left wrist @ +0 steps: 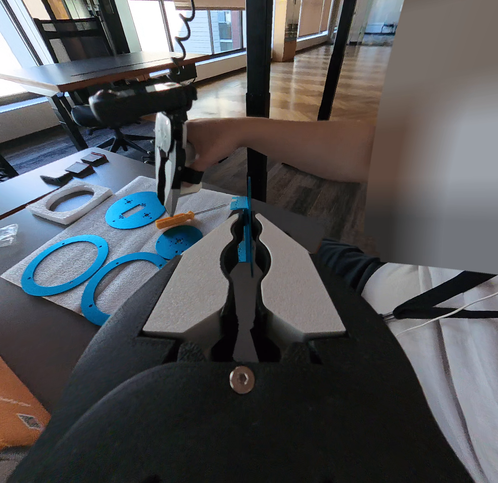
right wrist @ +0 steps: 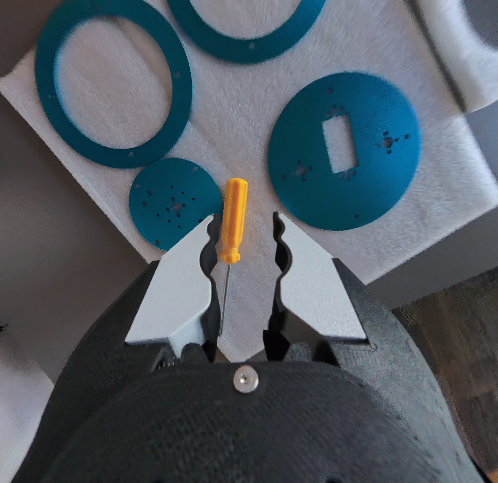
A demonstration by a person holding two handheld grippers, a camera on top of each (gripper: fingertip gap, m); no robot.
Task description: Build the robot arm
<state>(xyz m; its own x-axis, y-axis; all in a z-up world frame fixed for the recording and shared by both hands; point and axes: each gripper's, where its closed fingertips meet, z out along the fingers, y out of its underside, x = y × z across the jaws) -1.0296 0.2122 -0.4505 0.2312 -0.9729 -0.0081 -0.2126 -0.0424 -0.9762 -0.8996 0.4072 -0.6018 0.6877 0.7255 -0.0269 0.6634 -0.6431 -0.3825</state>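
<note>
Left gripper (left wrist: 246, 222) clamping blue bracket (left wrist: 245, 236) edge-on; right gripper (right wrist: 244, 216) hanging open over orange screwdriver (right wrist: 232, 222), handle pointing 12 o'clock, shaft 6.

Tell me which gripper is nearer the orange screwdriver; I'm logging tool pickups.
Right. The right gripper is open directly over the screwdriver, whose handle lies between its fingers on the foam sheet. The left gripper is off to the side, shut on a blue bracket.

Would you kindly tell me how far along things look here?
In hand: the left gripper is shut on a blue bracket. The right gripper has open jaws around the orange screwdriver, which lies ungrasped on white foam. Two blue rings and two discs lie separate.
</note>
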